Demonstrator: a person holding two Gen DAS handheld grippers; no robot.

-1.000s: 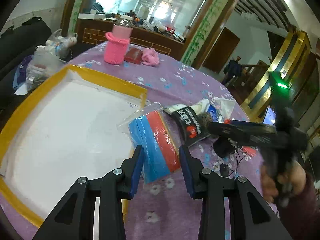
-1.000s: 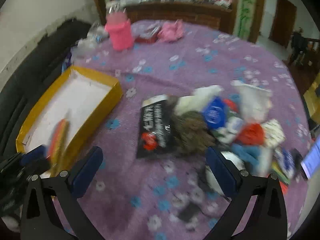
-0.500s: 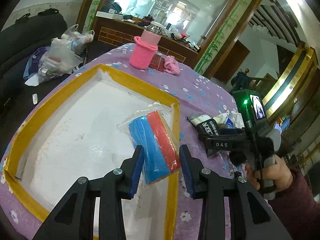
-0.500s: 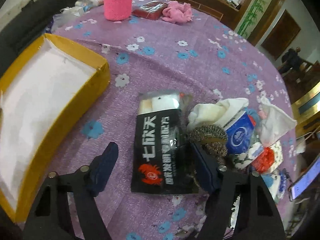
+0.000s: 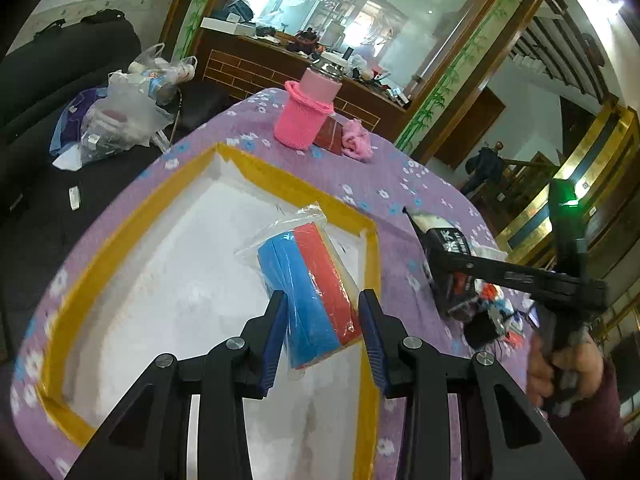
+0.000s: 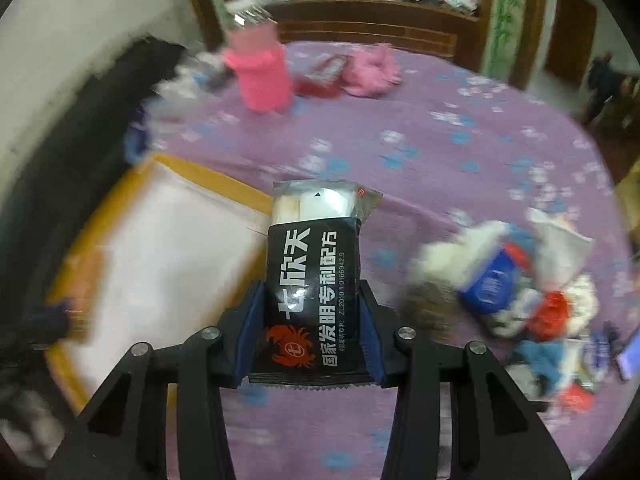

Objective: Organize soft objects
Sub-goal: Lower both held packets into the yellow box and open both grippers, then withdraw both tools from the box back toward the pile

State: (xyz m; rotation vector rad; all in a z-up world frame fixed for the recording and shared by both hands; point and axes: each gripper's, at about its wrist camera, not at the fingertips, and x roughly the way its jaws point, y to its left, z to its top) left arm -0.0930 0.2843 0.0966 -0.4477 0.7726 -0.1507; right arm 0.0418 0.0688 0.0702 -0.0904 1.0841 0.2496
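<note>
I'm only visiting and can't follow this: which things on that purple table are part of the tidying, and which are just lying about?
Part of the job:
- bagged blue and red cloths in left gripper
- black packet in right gripper
- yellow-edged tray
- heap of soft items

Lying about:
- pink knitted bottle cover
- plastic bags

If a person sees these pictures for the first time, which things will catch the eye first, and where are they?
First, the clear bag of blue and red cloths, clamped in the left gripper above the yellow-rimmed white tray. Next, the black packet with white writing, gripped by the right gripper, whose jaws have just been closing on it, over the purple flowered tablecloth. At the far edge stands a bright pink knitted bottle cover.
</note>
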